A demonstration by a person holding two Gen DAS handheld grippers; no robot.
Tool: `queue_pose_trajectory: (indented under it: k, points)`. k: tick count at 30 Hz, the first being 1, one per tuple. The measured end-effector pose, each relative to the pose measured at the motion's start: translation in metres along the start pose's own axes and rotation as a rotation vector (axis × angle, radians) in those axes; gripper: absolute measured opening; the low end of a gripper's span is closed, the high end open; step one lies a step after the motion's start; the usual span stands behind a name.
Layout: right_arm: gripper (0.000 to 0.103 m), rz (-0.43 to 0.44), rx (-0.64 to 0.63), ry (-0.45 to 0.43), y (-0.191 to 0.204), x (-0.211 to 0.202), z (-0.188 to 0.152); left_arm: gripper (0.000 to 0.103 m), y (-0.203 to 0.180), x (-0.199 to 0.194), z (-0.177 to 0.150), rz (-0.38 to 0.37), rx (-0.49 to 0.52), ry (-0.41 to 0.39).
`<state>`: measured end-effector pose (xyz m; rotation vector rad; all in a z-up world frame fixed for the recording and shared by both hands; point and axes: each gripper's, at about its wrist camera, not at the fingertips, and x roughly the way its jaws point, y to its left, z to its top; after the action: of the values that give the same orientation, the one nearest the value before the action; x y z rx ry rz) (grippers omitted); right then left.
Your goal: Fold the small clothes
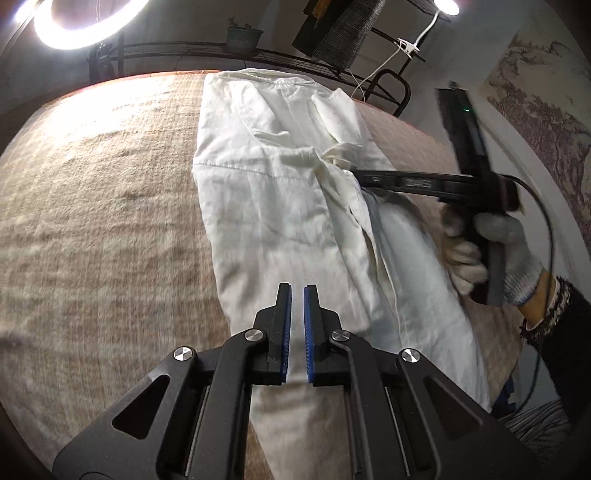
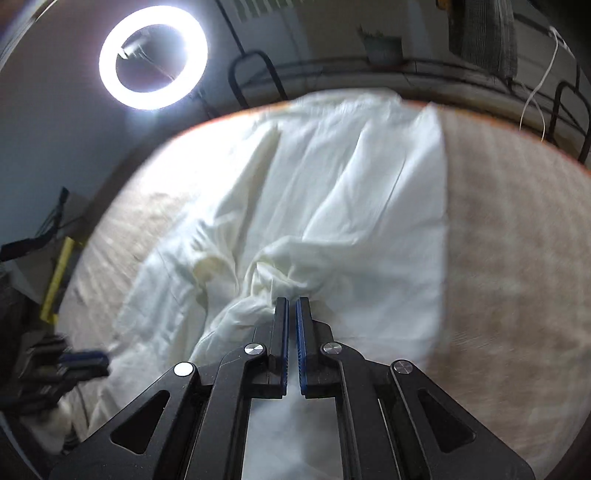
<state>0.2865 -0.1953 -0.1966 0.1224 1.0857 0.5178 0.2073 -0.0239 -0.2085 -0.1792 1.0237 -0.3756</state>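
White garment [image 1: 280, 206] lies lengthwise on the beige-carpeted counter [image 1: 103, 206]. Right tool [image 2: 292, 301], held in a gloved hand [image 1: 491, 251], is clamped on a bunched fold of the garment. Left tool [image 1: 297, 288] hovers over the cloth, jaws slightly apart, holding nothing.

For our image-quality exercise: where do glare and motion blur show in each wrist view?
Left wrist view: the ring light flares at top left; the gloved hand smears. Right wrist view: glare washes out the white garment at its upper left, and the beige cover streaks.
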Motion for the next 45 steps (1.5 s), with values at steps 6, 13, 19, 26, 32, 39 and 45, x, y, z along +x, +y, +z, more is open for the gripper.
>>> queue_pose_trajectory:
  k: [6,13,19,26,32,39,45]
  points:
    - [0.002,-0.06,-0.005,-0.036,0.016,-0.025,-0.012,0.004,-0.016,-0.02,-0.03,0.019,0.062,-0.003]
    - [0.002,-0.139,0.005,0.04,0.03,-0.062,-0.079,0.004,-0.01,-0.023,-0.07,0.038,0.023,0.051]
    - [0.003,-0.15,0.002,0.081,0.048,-0.078,-0.135,0.008,-0.005,-0.044,-0.107,0.037,0.0,0.039]
    - [0.009,-0.117,0.059,0.079,0.065,-0.109,-0.186,0.017,-0.005,-0.06,-0.139,0.035,0.004,0.041]
    - [0.02,-0.106,0.033,0.102,0.085,-0.132,-0.227,0.035,0.005,-0.085,-0.145,-0.074,-0.122,0.027]
    - [0.046,-0.011,0.26,0.0,0.046,-0.158,-0.25,0.049,0.026,-0.072,-0.147,-0.223,-0.343,0.105]
    - [0.046,0.118,0.403,0.016,0.016,-0.147,-0.268,0.049,0.031,-0.065,-0.156,-0.333,-0.449,0.15]
